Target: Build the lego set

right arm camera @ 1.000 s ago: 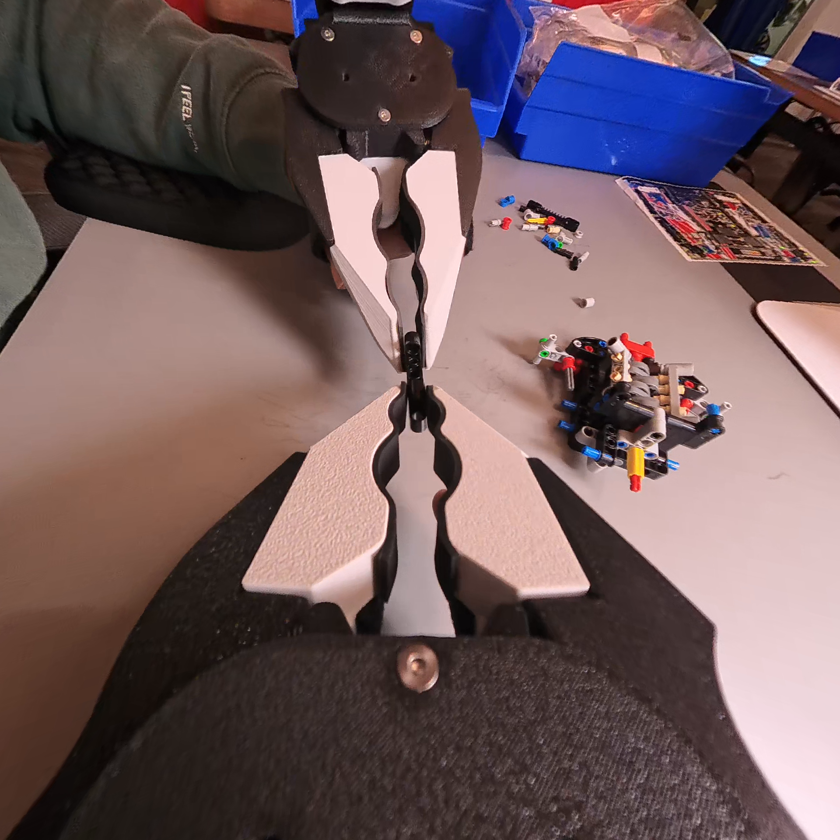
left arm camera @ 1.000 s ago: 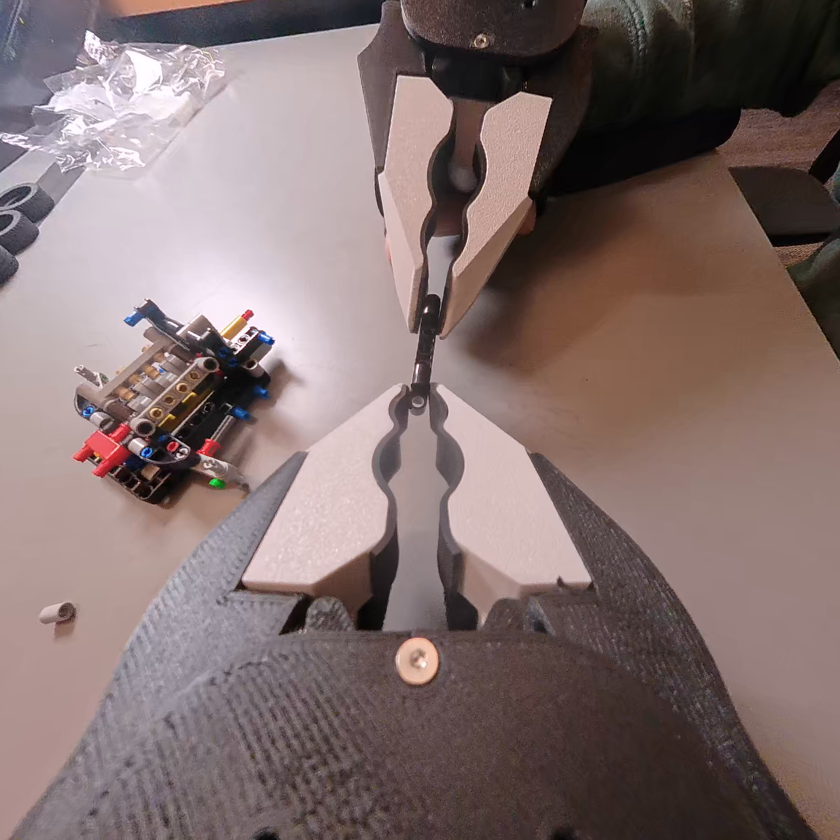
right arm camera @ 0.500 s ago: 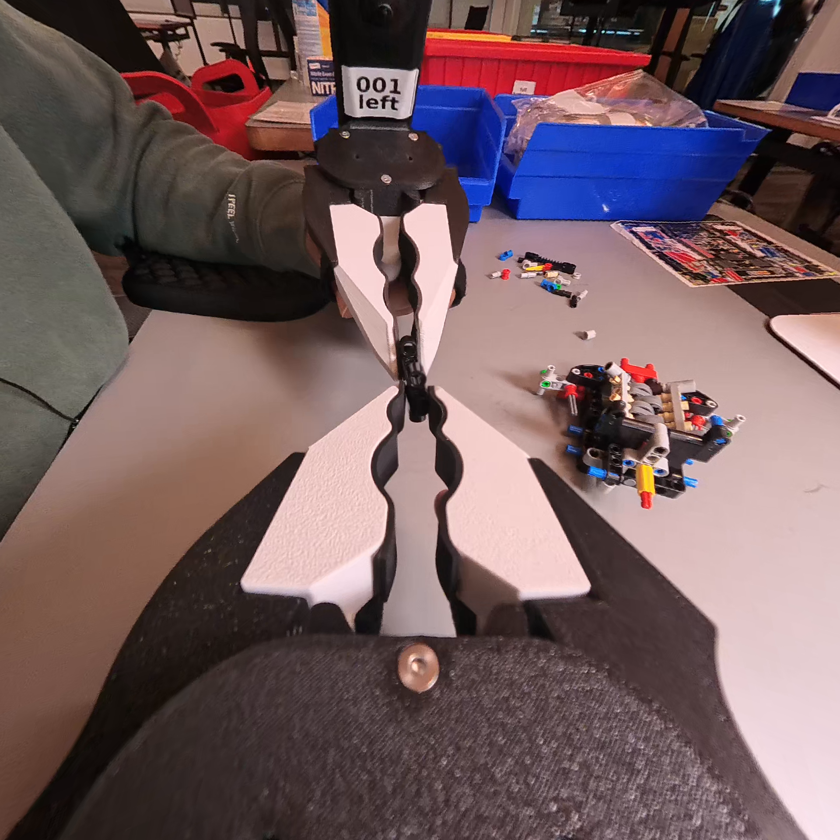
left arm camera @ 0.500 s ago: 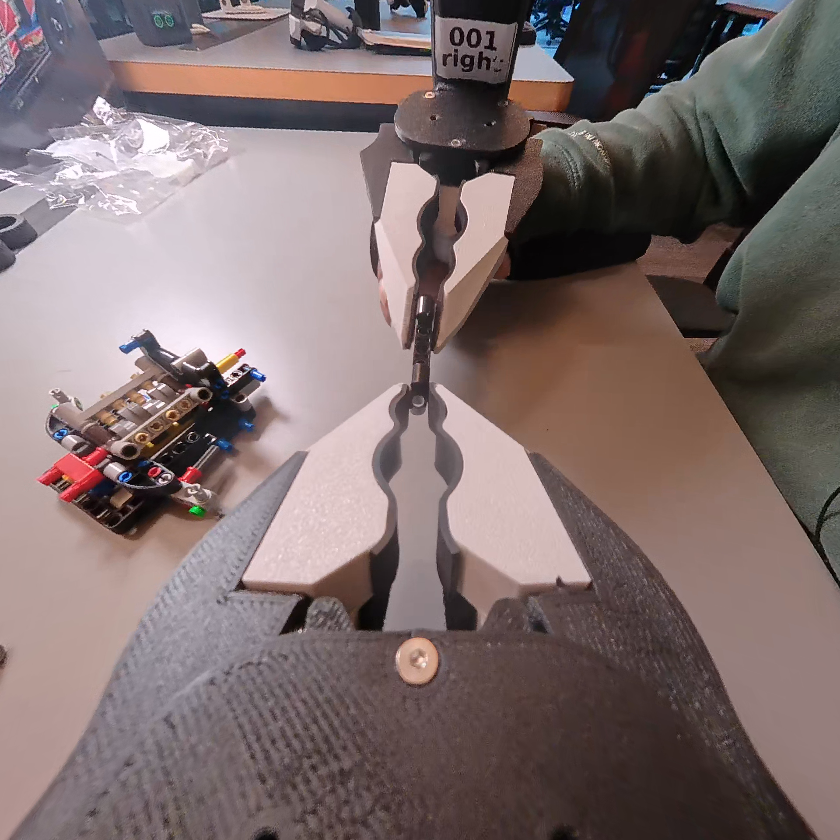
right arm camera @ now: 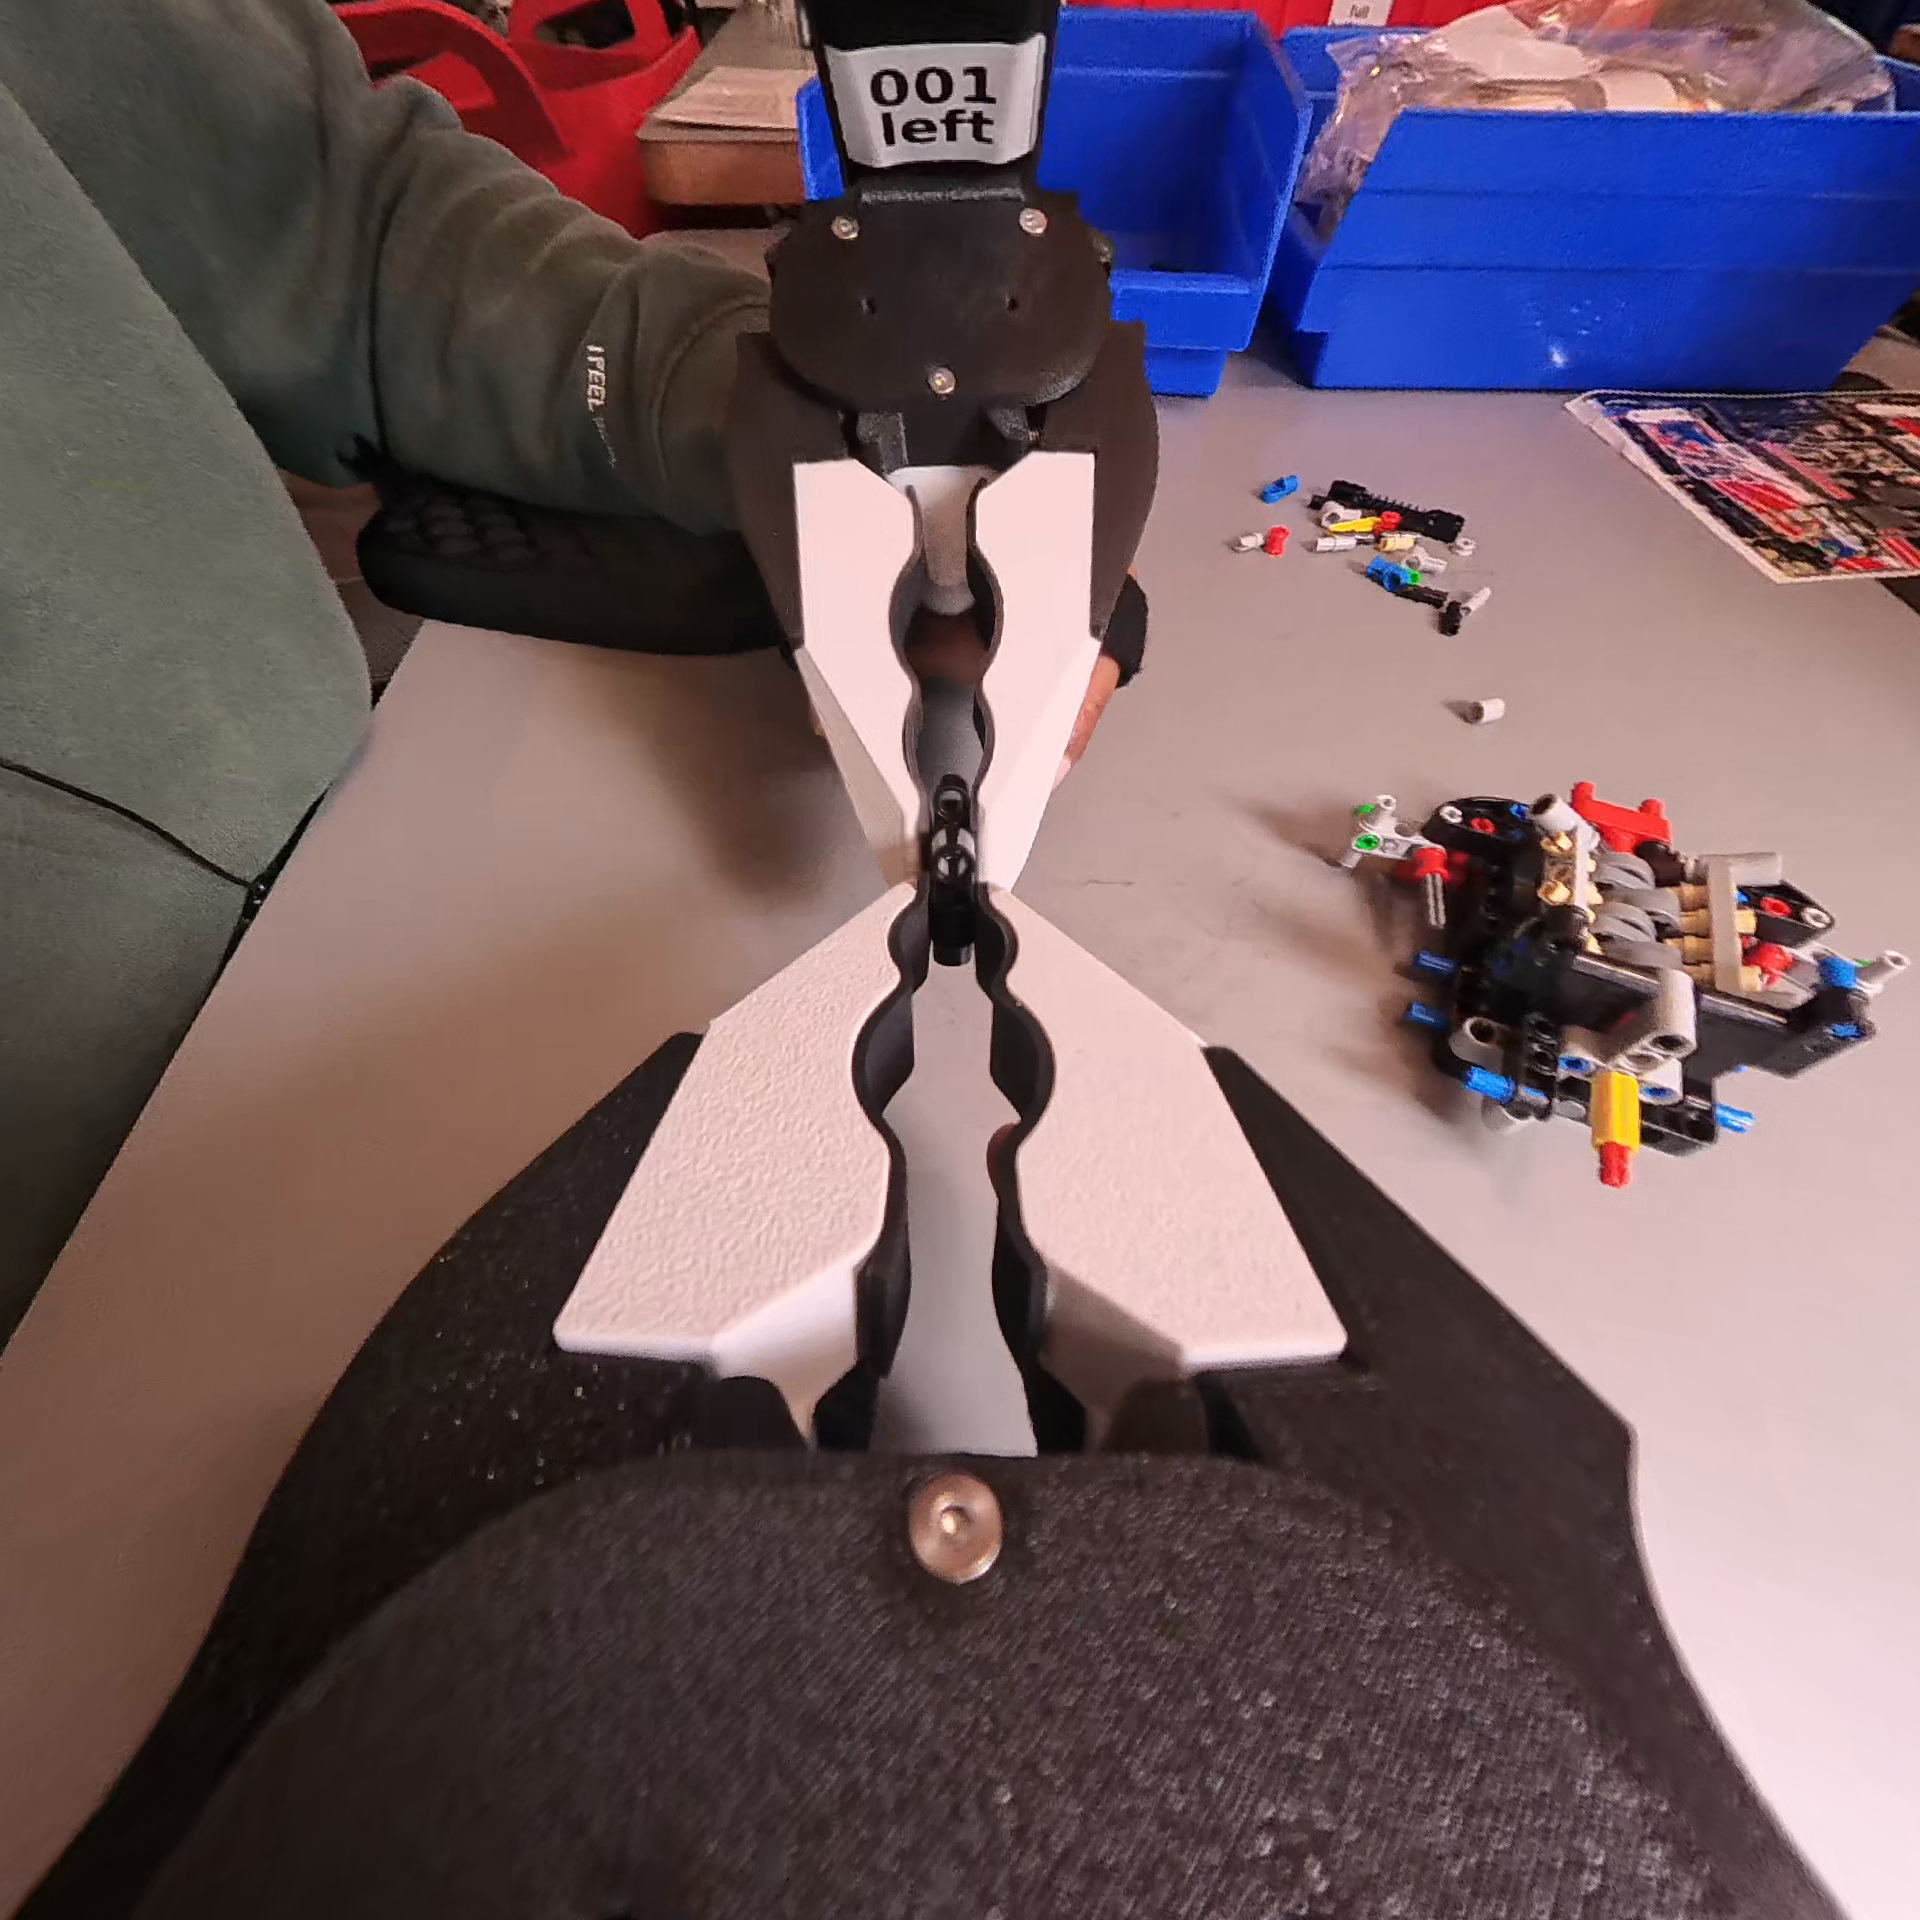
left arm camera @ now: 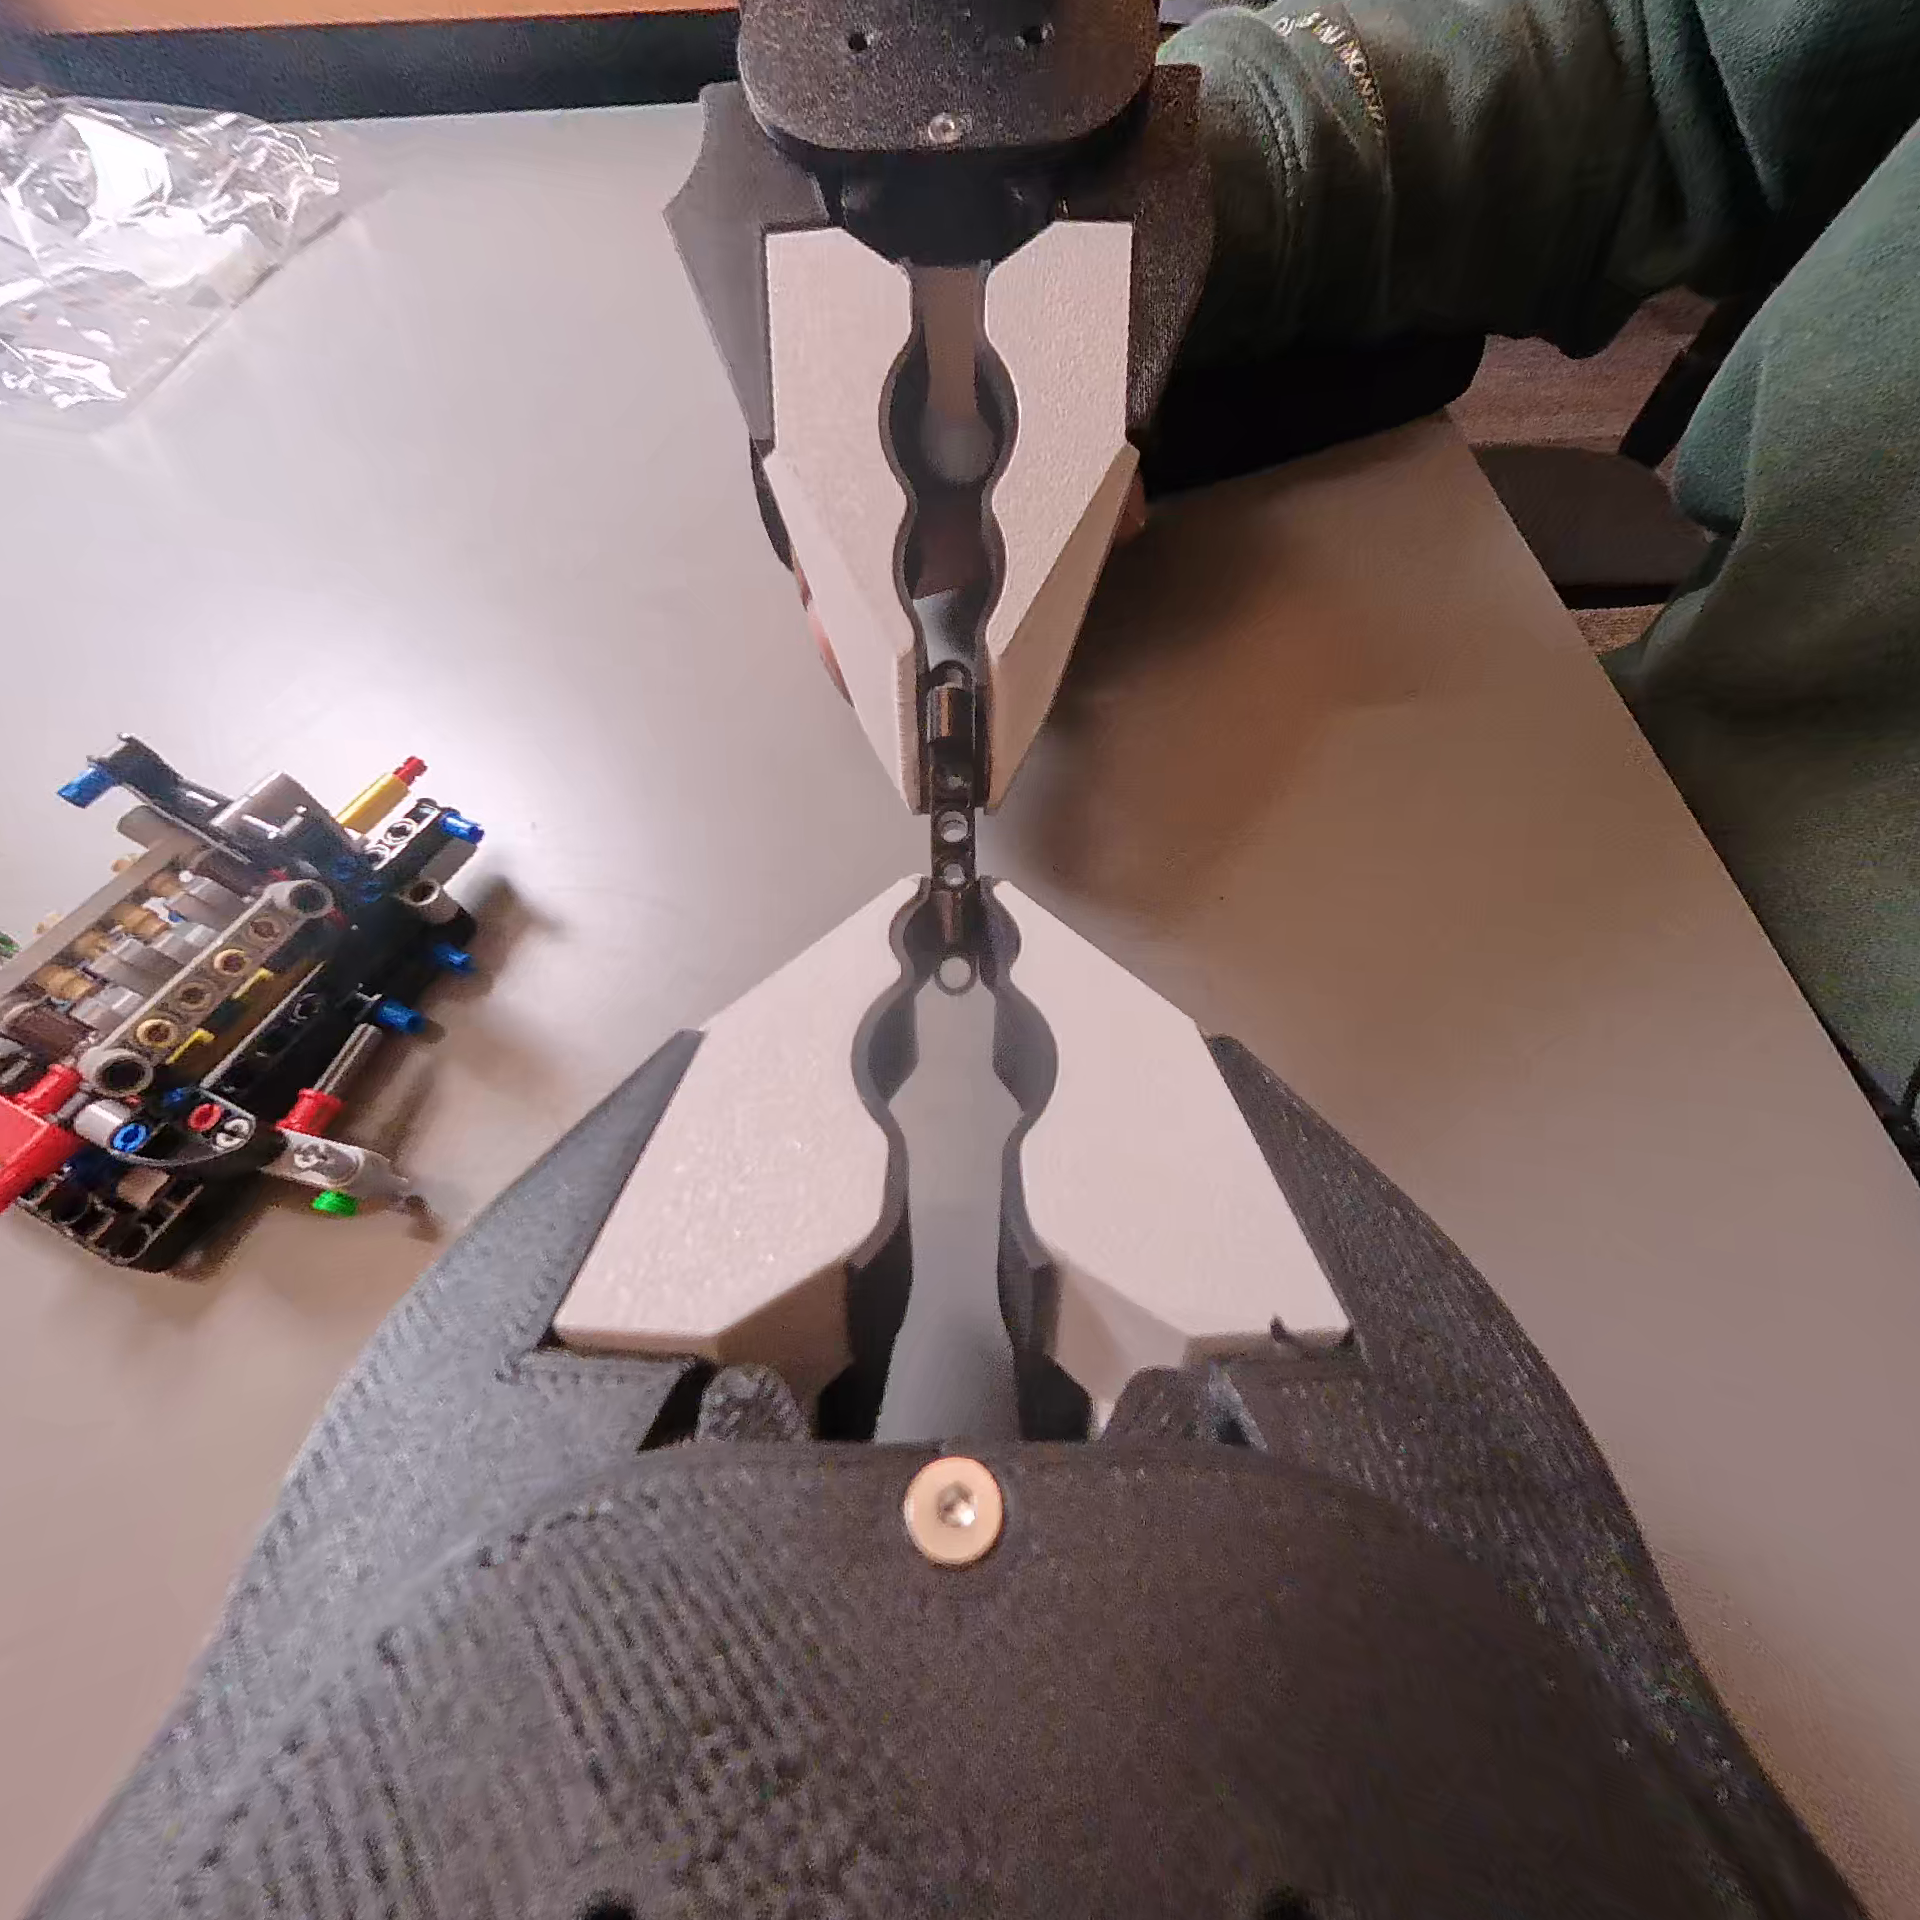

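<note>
Readable markings, contents not transcribed. White label with dark characters on the handle above the left gripper [right arm camera: 951,831]. Small pale print on the green sleeve [right arm camera: 597,390] cuff; likewise in left wrist view, partly cut off. Printed sheet [right arm camera: 1766,478] on the counter [right arm camera: 1351,1351]: print too small to make out.

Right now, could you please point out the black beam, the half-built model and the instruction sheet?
black beam [left arm camera: 954,831], left wrist view, holed middle between both grippers.
half-built model [right arm camera: 1621,977], right wrist view, grey centre.
instruction sheet [right arm camera: 1787,478], right wrist view, printed middle.
</note>
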